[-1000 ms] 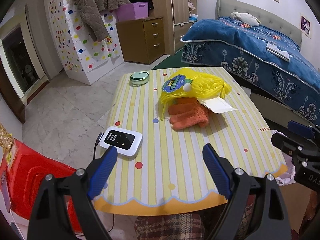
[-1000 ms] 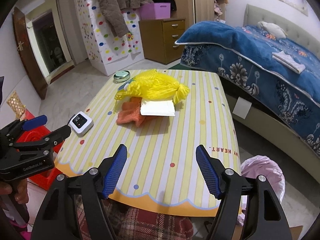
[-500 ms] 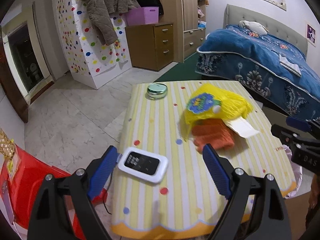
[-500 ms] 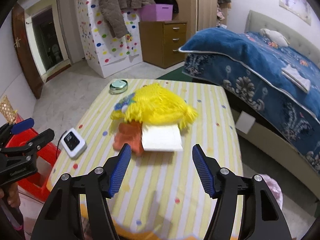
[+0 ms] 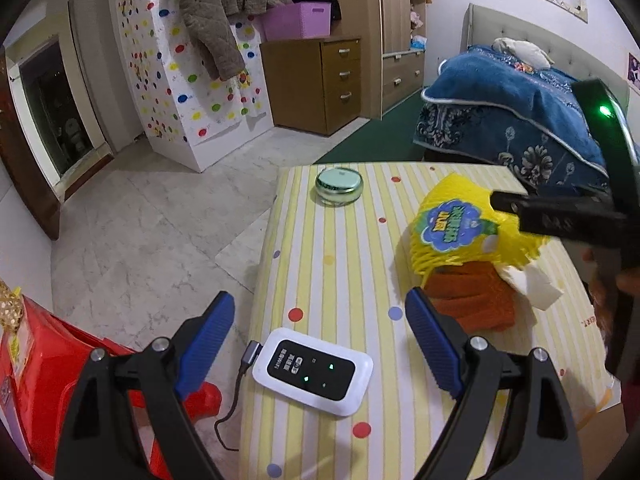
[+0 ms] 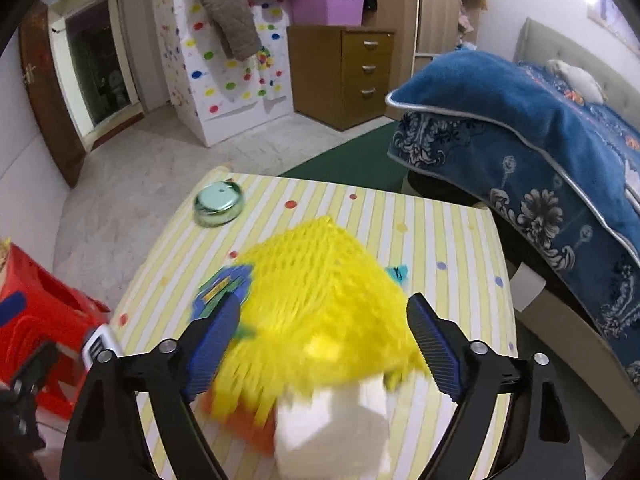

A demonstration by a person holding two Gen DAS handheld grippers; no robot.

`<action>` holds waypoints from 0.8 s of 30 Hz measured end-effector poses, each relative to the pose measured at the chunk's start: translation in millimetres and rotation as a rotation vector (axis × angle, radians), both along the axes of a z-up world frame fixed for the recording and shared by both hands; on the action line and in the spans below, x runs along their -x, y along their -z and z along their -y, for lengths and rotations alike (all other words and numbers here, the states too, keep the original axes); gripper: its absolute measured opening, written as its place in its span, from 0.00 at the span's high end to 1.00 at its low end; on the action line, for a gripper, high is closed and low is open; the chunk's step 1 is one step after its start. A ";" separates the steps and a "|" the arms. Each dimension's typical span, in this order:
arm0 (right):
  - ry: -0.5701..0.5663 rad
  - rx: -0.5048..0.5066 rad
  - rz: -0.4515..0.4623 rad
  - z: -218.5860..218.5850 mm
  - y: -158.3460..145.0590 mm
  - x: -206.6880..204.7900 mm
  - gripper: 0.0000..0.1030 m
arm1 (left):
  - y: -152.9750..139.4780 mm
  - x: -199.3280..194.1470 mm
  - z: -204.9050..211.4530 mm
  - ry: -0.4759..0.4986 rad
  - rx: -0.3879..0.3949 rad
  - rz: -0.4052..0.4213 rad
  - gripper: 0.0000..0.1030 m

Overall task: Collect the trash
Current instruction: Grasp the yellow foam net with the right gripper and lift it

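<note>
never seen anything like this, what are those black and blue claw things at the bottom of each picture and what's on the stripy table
They are hand-held grippers, not a robot: a person carries one in each hand, and each has a wide-angle camera that looks out along its two blue-padded fingers. One picture comes from the left gripper, the other from the right gripper.

On the striped table lie a yellow mesh bag with a blue label, an orange cloth partly under it, a folded white paper, a round green tin and a white pocket wifi device with a cable plugged in.

Nothing is held. The left gripper is open over the wifi device. The right gripper's jaws have just been opening; the bag and paper show between them, blurred, but the pads do not press on them.
</note>
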State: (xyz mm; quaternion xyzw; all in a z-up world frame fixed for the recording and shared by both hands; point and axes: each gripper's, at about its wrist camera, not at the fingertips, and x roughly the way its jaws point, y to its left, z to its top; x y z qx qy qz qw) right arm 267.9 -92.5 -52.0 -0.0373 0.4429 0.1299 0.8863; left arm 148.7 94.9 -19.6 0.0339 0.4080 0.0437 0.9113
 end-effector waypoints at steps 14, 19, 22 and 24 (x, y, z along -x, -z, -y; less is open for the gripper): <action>-0.116 -0.118 -0.176 -2.5 23.8 32.5 0.87 | 17.5 9.5 14.4 0.026 0.010 -0.055 0.18; -0.136 -0.098 -0.066 -7.4 -4.2 60.7 0.91 | 12.4 26.1 20.1 0.030 0.012 -0.039 0.18; -0.125 -0.081 0.039 -6.2 -30.2 73.1 0.92 | 3.3 36.9 24.1 0.028 0.014 -0.011 0.18; -0.100 -0.078 0.116 0.3 -52.0 82.0 0.92 | -2.1 40.4 25.4 0.030 0.014 0.004 0.18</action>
